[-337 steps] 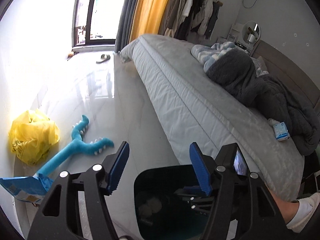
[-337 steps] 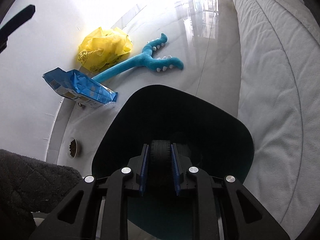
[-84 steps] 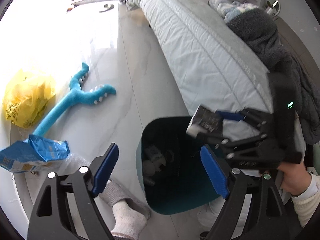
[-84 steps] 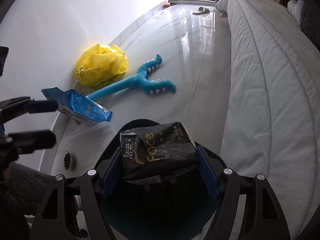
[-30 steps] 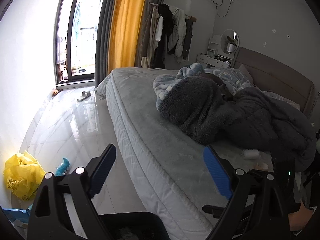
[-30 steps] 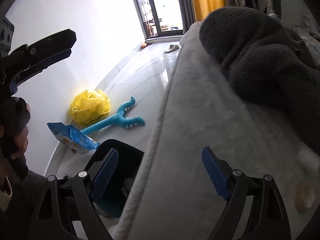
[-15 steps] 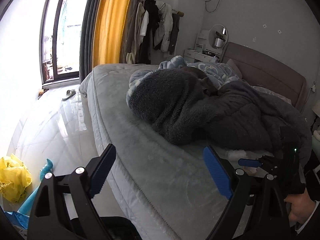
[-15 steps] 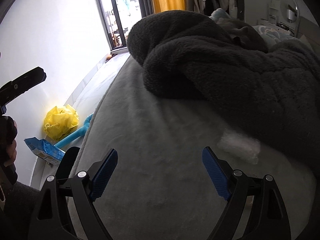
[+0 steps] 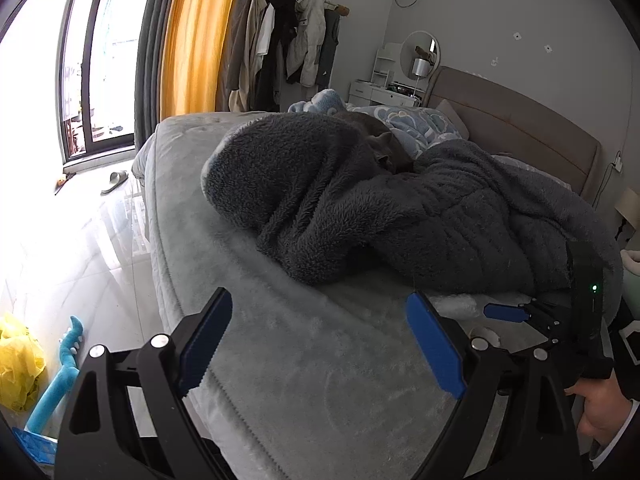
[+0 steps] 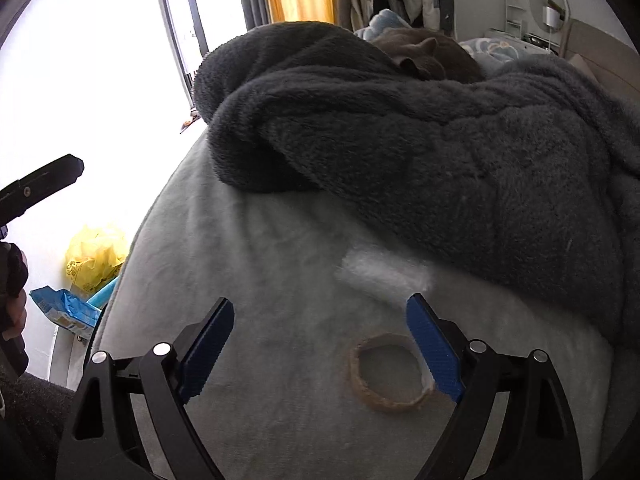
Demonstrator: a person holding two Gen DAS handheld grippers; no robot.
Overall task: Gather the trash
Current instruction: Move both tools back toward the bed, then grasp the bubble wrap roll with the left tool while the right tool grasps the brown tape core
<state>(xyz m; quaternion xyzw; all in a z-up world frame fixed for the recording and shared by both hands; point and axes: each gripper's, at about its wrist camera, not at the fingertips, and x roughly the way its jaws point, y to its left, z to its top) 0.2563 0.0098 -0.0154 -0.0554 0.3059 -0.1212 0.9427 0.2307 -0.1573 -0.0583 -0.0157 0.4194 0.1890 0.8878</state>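
A brown cardboard tape ring [image 10: 390,372] lies flat on the grey bed cover [image 10: 280,280], just inside the right finger of my right gripper [image 10: 320,312]. That gripper is open and hovers over the ring without touching it. Beyond the ring, a crumpled clear white wrap [image 10: 384,274] rests against the edge of the dark fleece blanket [image 10: 440,160]. My left gripper [image 9: 320,320] is open and empty over the bed's near edge. From the left wrist view, the right gripper [image 9: 520,314] is at the far right beside the wrap [image 9: 456,302].
A grey cat [image 10: 432,56] sleeps on top of the blanket. On the floor by the wall lie a yellow bag [image 9: 16,360], a blue plush toy [image 9: 60,372] and a blue packet [image 10: 64,312]. A hand [image 9: 604,408] holds the right gripper.
Both grippers have swung further over the bed toward the blanket. The tape ring has come into the right wrist view and the white wrap is closer. The floor has slid out to the left.
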